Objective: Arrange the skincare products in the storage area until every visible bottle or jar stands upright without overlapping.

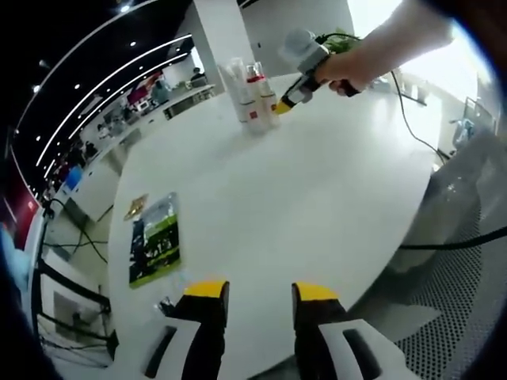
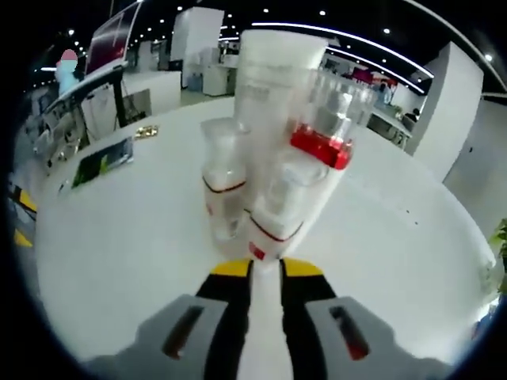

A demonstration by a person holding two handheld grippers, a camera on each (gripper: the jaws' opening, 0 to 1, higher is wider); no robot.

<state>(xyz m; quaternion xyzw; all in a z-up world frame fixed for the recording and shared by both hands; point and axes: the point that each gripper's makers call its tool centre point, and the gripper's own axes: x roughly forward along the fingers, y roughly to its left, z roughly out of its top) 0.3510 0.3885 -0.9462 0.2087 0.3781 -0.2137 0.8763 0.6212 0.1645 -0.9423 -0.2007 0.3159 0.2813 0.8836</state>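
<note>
Right gripper view: right hand-held gripper (image 2: 264, 269), jaws nearly closed, empty, nudged clustered upright translucent bottles (image 2: 277, 158) on white counter (image 2: 119, 253); spacing them seemed next.

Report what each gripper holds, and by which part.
Left gripper: open, holding nothing. Right gripper: jaws nearly together at the base of a bottle; whether it grips cannot be told.

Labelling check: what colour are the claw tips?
Yellow tips on the right claw, clearest in right gripper view.

Four upright skincare bottles (image 2: 273, 158), one green packet (image 1: 154, 240), two tongs (image 1: 283, 104).
</note>
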